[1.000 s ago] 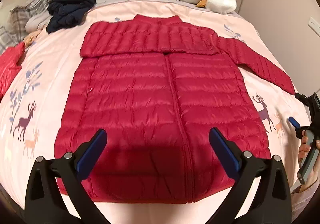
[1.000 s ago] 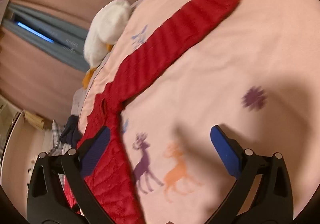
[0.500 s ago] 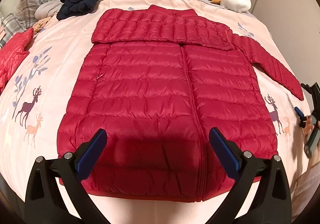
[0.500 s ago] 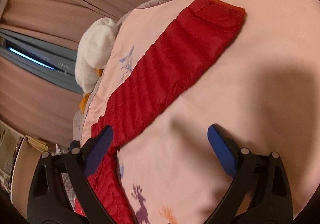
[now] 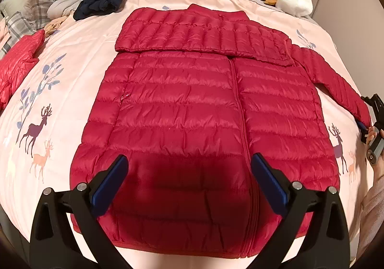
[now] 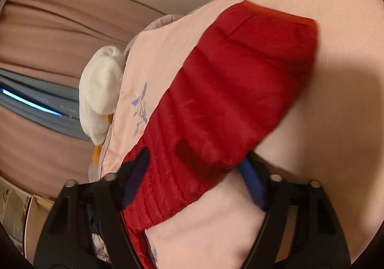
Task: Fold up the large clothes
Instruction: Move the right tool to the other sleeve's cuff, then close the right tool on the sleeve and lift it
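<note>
Right wrist view: jaws of right gripper [image 6: 194, 168] now closing around outstretched sleeve [image 6: 230, 105], bare sheet a moment ago; left gripper [image 5: 189, 182] jaws apart over jacket [image 5: 192, 125] at six o'clock, ready to fold.

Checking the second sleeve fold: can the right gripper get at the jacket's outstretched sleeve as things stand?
Probably yes. The sleeve lies flat on the bedspread, nothing on it, already between the right gripper's closing jaws.
</note>
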A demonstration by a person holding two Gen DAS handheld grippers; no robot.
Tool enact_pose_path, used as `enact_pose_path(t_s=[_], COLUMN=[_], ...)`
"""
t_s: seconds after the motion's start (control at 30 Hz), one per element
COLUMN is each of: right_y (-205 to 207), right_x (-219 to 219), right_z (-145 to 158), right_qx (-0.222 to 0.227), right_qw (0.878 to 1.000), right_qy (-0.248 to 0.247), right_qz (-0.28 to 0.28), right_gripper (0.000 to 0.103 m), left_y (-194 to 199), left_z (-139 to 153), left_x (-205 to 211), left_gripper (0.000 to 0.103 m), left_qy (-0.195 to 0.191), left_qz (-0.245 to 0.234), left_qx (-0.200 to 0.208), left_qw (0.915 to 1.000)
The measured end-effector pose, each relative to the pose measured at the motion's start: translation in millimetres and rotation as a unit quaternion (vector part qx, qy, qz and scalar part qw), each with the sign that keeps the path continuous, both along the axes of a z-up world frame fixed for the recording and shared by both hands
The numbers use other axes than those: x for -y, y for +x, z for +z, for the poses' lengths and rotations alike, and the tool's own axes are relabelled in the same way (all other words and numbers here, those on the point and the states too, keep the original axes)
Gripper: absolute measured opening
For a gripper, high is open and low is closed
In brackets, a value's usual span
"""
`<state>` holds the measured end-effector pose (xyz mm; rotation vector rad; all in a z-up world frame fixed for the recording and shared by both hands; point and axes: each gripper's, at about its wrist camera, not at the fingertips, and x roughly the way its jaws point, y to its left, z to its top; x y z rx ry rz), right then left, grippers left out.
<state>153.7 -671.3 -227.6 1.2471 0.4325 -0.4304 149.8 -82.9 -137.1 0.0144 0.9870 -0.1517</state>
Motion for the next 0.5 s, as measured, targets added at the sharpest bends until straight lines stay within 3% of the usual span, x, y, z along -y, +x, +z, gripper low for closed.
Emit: enact_pose_path(t_s=[0.03, 0.1, 0.2, 0.37, 0.5], right_y=[0, -2, -7, -8, 4], right_x=[2, 5, 13, 7, -21], right_z=[-3, -8, -18, -8, 36], right_qx=[-0.002, -0.008, -0.011, -0.023, -0.035], right_qw=[1.0, 1.0, 1.0, 1.0, 0.994], right_qy=[0.002, 0.007, 0.022, -0.006, -0.108], right_qz=[-0.005, -0.014, -0.019, -0.019, 0.001], right_gripper=[0.059, 0.033, 0.011, 0.007, 0.006], left_y=[1, 4, 7, 8, 5], left_z=[0, 1, 2, 2, 1], left_x=[0, 1, 2, 1, -6], left_gripper=[0.102, 0.102, 0.102, 0.102, 0.102], left_qy=[0.0, -0.002, -0.006, -0.017, -0.033], left_qz=[0.001, 0.002, 0.002, -0.002, -0.005], left_qx=[0.0, 0.001, 0.001, 0.003, 0.003], left_qw=[1.0, 1.0, 1.0, 0.9999, 0.9994])
